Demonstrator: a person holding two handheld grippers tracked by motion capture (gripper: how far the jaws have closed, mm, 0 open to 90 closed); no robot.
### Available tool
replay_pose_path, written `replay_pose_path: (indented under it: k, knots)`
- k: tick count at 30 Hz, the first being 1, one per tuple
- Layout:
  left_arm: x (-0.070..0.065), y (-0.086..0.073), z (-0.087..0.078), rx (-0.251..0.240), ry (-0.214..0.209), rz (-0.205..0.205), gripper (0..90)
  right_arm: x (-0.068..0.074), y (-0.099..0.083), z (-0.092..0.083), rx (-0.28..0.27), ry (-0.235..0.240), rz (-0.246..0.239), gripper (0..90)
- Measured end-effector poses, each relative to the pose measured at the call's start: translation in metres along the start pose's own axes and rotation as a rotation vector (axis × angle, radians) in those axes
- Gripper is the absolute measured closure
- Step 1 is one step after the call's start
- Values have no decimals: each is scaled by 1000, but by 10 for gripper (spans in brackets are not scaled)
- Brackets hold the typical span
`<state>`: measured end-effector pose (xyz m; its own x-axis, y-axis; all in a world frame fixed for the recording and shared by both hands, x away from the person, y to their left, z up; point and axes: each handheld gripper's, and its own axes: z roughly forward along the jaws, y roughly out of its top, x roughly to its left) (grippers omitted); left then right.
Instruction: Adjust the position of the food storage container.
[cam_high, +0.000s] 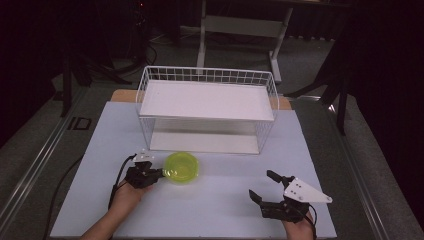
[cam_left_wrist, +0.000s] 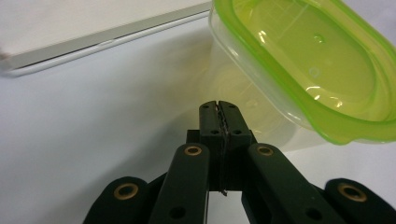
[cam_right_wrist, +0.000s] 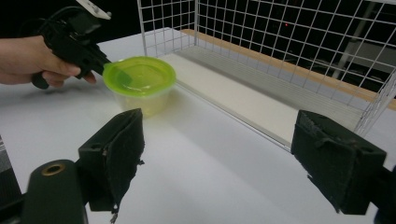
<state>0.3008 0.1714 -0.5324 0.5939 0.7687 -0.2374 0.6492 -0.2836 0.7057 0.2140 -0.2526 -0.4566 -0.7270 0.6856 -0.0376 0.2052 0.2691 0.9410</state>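
**A:** Where's the tub?

**B:** The clear container (cam_high: 181, 168) with the lime-green lid (cam_right_wrist: 139, 75) sits on the white table (cam_high: 210, 210), just in front of the white wire rack (cam_high: 207, 107), toward its left end. It stands upright, lid on.

**A:** And your left jaws?

**B:** My left gripper (cam_high: 159, 173) is right at the container's left side. In the left gripper view the two jaws are pressed flat together, nothing between them, their tips just short of the clear wall under the lid's rim. Whether the tips actually touch the plastic, I can't tell from here. In the right gripper view my left hand (cam_right_wrist: 28, 60) wraps the black body, and its nose meets the lid's edge.

**A:** The right side?

**B:** My right gripper (cam_high: 264, 186) is well apart from the container, low on the table near the right front. Its jaws are spread wide, the padded fingers (cam_right_wrist: 116, 149) far from each other, with bare table between them. It points across toward the container and the rack's lower shelf (cam_right_wrist: 243, 100).

**A:** Anything in the rack?

**B:** Two white shelves, lower one level with the table, upper one (cam_high: 207, 100) above it.
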Motion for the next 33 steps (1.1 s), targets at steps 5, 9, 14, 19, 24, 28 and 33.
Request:
replay_pose_path:
  k: [5,9,14,19,24,28,33]
  knots:
    - [-8,4,12,7,-22,12,900,0,0,0,2,2,-1,170]
    - [-11,6,16,10,-34,16,900,-1,-1,0,3,4,3,171]
    - [-6,5,9,6,-28,-12,900,-1,-1,0,2,2,2,171]
    - [-6,2,1,-20,-77,-24,900,0,0,0,4,8,9,171]
    - [-12,3,9,-11,-101,-32,900,2,0,2,10,7,1,171]
    - [-19,8,18,7,-107,-9,900,2,0,1,10,5,-4,171]
    - [-29,17,30,13,-125,-1,900,0,0,0,10,6,-2,171]
